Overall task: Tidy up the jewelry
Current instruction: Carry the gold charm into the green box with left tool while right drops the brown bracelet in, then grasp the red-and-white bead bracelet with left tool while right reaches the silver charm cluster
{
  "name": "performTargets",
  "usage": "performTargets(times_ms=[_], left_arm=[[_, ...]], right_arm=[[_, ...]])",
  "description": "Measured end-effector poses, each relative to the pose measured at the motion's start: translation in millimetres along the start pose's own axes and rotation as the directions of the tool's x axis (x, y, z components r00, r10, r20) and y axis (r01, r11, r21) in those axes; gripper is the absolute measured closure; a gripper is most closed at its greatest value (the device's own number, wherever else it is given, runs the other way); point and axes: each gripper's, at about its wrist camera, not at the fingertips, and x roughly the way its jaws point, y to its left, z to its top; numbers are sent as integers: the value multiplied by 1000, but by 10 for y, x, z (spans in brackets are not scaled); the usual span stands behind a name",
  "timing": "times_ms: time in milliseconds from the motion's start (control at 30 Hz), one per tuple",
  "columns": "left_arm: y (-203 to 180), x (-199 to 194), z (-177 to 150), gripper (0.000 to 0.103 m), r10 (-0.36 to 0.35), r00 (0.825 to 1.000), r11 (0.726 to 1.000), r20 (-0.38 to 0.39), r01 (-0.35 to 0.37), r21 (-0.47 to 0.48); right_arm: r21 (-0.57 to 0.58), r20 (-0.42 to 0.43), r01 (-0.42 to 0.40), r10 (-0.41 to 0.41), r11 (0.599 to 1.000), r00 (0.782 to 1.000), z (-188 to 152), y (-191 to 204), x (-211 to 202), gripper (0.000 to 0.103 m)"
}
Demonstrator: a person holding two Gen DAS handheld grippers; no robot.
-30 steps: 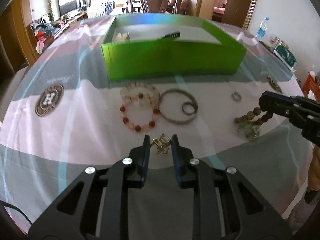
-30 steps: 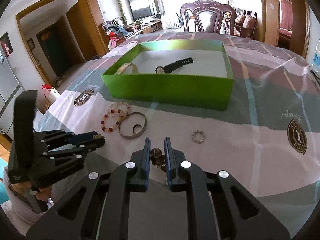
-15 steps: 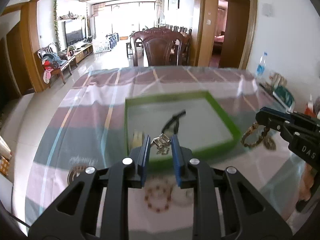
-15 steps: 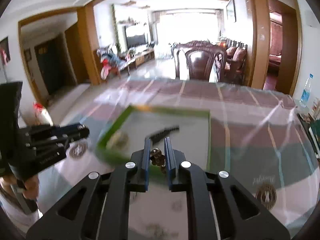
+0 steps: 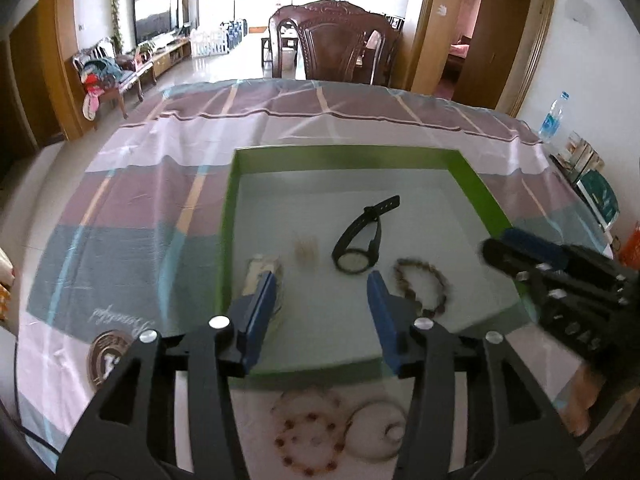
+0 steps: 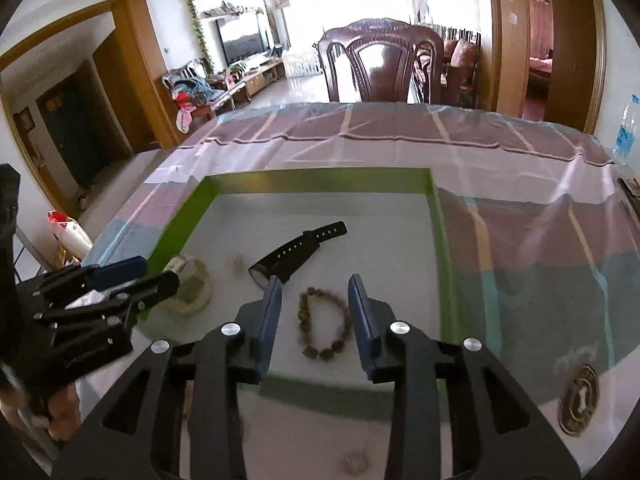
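Lying at the box's (image 5: 226, 216) left wall: a pale bangle (image 6: 191, 284), partly hidden in the left view behind a blue pad. Hovering over the box's near left: left gripper (image 5: 322, 280), jaws spread wide, holding nothing. Resting just right of the bangle on the white floor: a small gold trinket (image 5: 306, 250), blurred. Lying mid-box, strap pointing toward the far right corner: black watch (image 5: 360, 242). Sitting just right of the watch face, near the front wall: brown bead bracelet (image 6: 323, 322), flat on the floor. Hanging directly above that bracelet: right gripper (image 6: 315, 298), jaws wide apart, gripping nothing, fingers flanking the beads without touching. Waiting outside the box on the striped cloth (image 5: 132, 200), below the front wall: red bead bracelet (image 5: 310, 438), touching a pale beaded one, with a metal bangle (image 5: 376, 430) just to the right. Showing in the right view, low on the cloth: a small ring (image 6: 355, 463), blurred.
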Motion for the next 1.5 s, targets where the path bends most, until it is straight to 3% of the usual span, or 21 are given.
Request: performTargets(times_ms=[200, 300, 433, 500, 633, 767, 1000, 1167, 1267, 1367, 1500], left_arm=[[159, -356, -592, 51, 90, 995, 996, 40, -91, 19], [204, -251, -844, 59, 73, 997, 997, -18, -73, 22], [215, 0, -957, 61, 22, 996, 1000, -91, -22, -7], [241, 139, -924, 64, -23, 993, 999, -112, 19, -44], [329, 352, -901, 79, -51, 988, 993, -149, 35, -110], [314, 366, -930, 95, -50, 985, 993, -167, 32, -111], [218, 159, -1081, 95, -47, 984, 997, -172, 36, -67], [208, -217, -1152, 95, -124, 986, 990, -112, 115, -82], [222, -368, -1128, 95, -106, 991, 991, -79, 98, -91], [183, -514, -1140, 95, -110, 993, 991, -48, 106, -76], [135, -565, -1228, 95, -101, 994, 992, -46, 97, -81]], right_arm=[[-72, -31, -2, -1, 997, 1000, -657, -26, -543, 68], [-125, -84, 1, -11, 992, 996, -1041, 10, -587, 68], [-120, -134, -29, 13, 992, 991, -1338, 43, -557, 68], [-104, -143, -33, 18, 994, 990, -1387, 40, -510, 68], [-81, -163, -41, 27, 996, 986, -1448, 28, -414, 68], [-82, -171, -27, 13, 996, 985, -1440, 20, -350, 68], [-51, -162, -4, -4, 999, 987, -1417, -85, -389, 68], [-44, -167, -13, 5, 999, 986, -1417, -88, -383, 68], [-29, -164, -2, -2, 1000, 986, -1398, -124, -373, 67], [-30, -164, 0, -5, 1000, 986, -1414, -125, -379, 51], [-73, -176, -20, 7, 997, 984, -1472, -31, -356, 49]])
